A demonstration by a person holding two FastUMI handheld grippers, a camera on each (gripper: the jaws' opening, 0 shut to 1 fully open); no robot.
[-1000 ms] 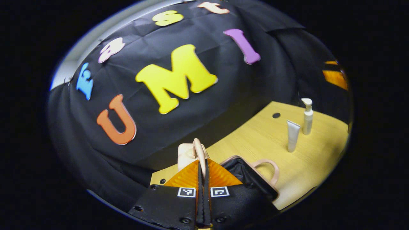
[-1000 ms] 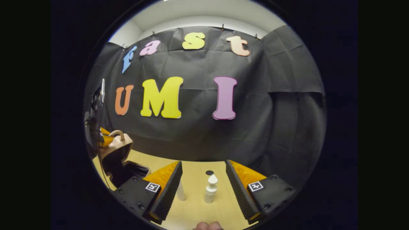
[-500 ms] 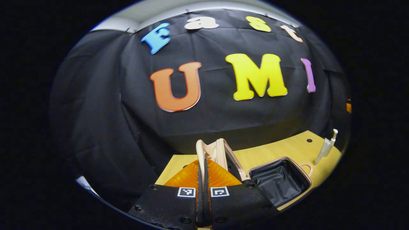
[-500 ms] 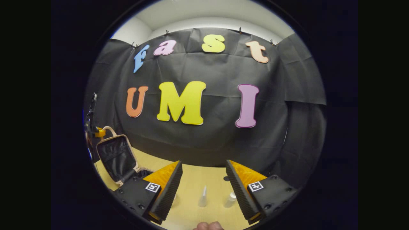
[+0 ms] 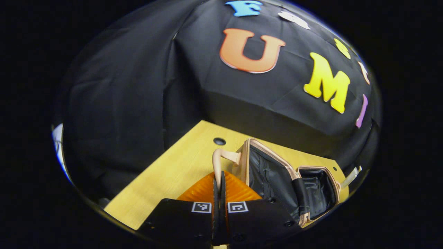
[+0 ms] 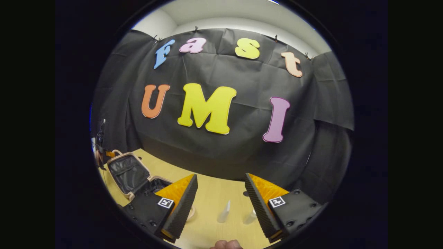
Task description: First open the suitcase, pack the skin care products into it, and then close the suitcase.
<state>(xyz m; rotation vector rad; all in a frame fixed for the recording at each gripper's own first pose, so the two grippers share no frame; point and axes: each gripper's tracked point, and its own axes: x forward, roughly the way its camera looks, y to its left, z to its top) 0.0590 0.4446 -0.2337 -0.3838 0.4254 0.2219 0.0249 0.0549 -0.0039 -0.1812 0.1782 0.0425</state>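
Your left gripper (image 5: 219, 181) has its fingers pinched on the lid handle (image 5: 217, 162) of the suitcase (image 5: 277, 173), a light, stiff shell lying open near the worktop (image 5: 173, 173) corner. Your right gripper (image 6: 221, 197) is spread wide before the tube (image 6: 224, 211) and bottle (image 6: 250, 216); both look light and tippy, so grip mid-body.

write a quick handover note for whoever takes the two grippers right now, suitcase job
Left gripper: shut on the lid handle, holding the lid up.
Right gripper: open, hovering over the table.
Suitcase: open at the table's left end, no products seen inside.
Tube and pump bottle: blurred, between the right fingers on the table.
Done: opening. Left: pack both, close.
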